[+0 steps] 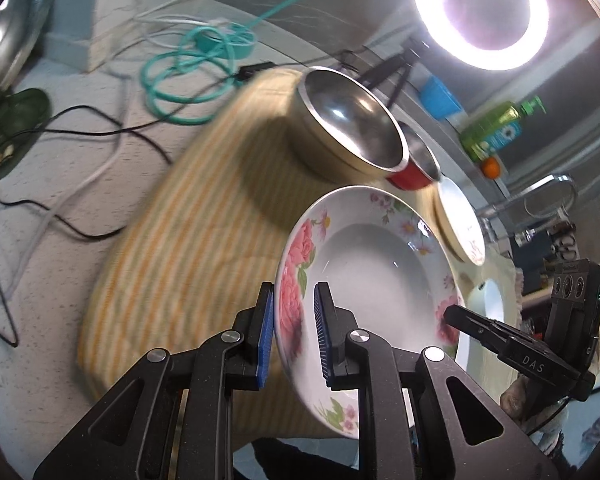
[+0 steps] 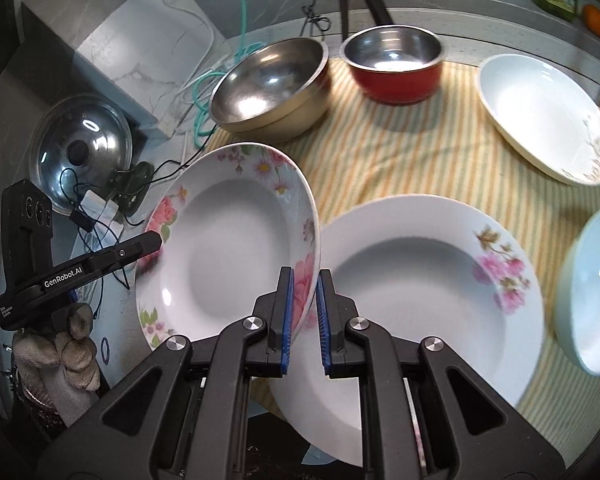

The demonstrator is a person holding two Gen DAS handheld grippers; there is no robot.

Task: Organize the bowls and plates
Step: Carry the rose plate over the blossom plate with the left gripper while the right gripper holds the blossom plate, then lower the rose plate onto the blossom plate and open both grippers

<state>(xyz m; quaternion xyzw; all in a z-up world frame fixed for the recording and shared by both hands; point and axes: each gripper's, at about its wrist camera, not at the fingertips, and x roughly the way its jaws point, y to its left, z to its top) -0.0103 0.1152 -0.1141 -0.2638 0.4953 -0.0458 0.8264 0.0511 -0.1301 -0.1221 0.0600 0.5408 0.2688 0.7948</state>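
A deep white plate with pink roses on its rim (image 1: 372, 272) (image 2: 228, 248) hangs tilted above the striped cloth (image 2: 400, 152), held from both sides. My left gripper (image 1: 294, 292) is shut on its left rim, blue pads pressing it. My right gripper (image 2: 304, 276) is shut on the opposite rim; it shows in the left wrist view as a black tip (image 1: 452, 316) at the plate's far edge. Under the held plate a second deep plate with pink blossoms (image 2: 420, 280) lies flat on the cloth.
On the cloth stand a gold-sided steel bowl (image 2: 272, 80), a red steel bowl (image 2: 396, 64), a white oval dish (image 2: 540, 116) and a pale blue bowl (image 2: 592, 292). A pot lid (image 2: 80, 152) and cables (image 1: 188, 68) lie left of the cloth. A gloved hand (image 2: 72, 340) holds the left gripper.
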